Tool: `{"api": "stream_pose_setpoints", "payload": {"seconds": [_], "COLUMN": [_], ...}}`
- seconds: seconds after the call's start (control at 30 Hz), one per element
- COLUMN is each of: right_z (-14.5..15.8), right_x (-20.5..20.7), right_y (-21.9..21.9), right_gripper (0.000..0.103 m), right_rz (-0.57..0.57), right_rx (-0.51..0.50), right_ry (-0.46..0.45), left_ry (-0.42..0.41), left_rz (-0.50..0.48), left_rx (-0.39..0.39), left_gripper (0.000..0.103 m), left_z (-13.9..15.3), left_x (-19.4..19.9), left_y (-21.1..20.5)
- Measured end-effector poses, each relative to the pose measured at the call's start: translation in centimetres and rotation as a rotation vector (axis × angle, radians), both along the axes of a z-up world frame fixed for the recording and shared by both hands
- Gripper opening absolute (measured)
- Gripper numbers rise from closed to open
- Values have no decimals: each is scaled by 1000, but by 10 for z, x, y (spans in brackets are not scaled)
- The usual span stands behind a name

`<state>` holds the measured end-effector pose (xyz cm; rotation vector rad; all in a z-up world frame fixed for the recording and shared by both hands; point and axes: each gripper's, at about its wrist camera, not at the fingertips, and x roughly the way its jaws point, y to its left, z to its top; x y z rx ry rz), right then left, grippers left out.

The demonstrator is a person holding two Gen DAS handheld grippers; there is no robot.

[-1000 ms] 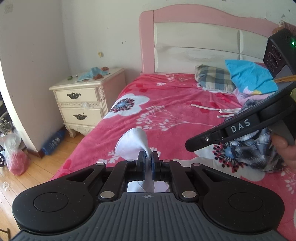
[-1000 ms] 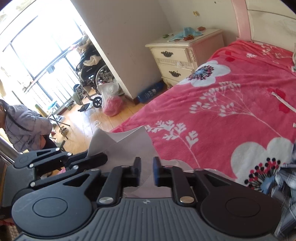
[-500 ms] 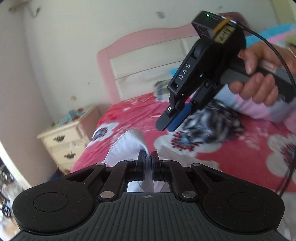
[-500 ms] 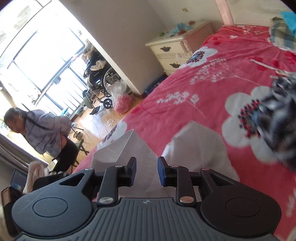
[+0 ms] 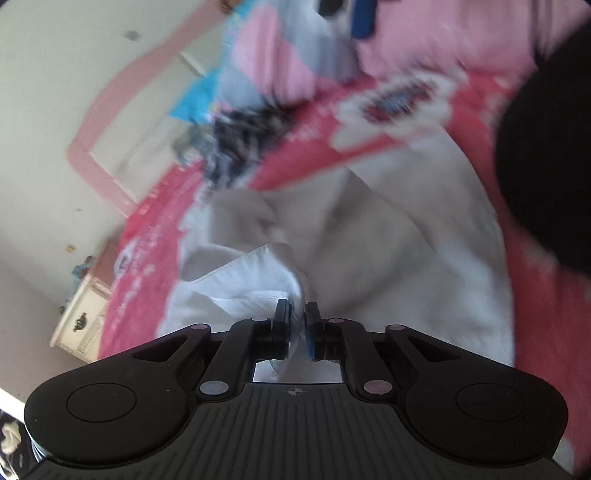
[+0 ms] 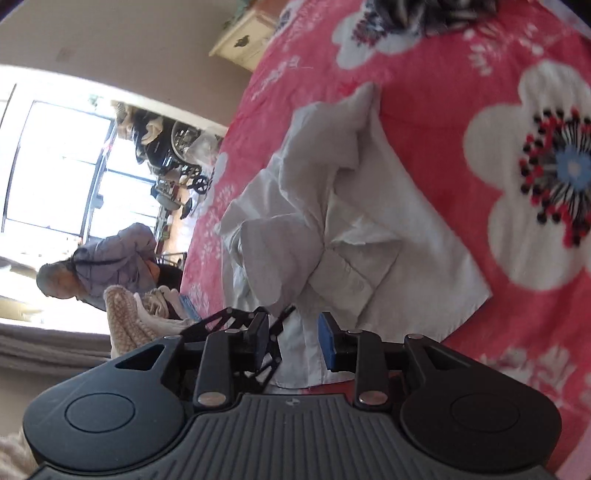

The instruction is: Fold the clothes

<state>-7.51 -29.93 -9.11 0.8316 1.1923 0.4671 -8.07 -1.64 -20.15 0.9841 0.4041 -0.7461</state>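
Lying crumpled on the red floral bed [image 6: 424, 110], white shirt [image 6: 354, 221]: left tool [image 5: 296, 317] (jaws just easing) pinches its edge; right tool [image 6: 293, 332], widening, straddles cloth unclamped.

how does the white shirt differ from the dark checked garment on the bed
The white shirt is plain and pale; the checked garment is dark and patterned. The white shirt lies partly spread, a sleeve across it; the checked garment is bunched up. The shirt is nearer, the garment farther up the bed. Both rest on the red flowered blanket.
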Motion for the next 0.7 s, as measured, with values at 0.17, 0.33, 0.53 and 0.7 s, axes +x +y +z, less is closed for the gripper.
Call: {"api": "stream_pose_setpoints", "payload": {"seconds": [0.17,0.33,0.53,0.7], "right_z": [-14,-22,-16,-11], "right_x": [19,48,70,49], "right_y": [20,40,67,62], "right_gripper": [56,65,69,70], "right_rz": [-53,-97,-86,-94], "right_rx": [63,110,64,8], "right_ry": [4,19,-3,-31], "left_ry": [95,206,379,508], "left_rz": [61,239,644,809], "left_rx": [-27,-152,-619,-891], "left_gripper": [30,40,58,61], "left_z": [11,43,64,65], "left_x": [-23,-24,-19,18], "left_y": [8,20,55,73]}}
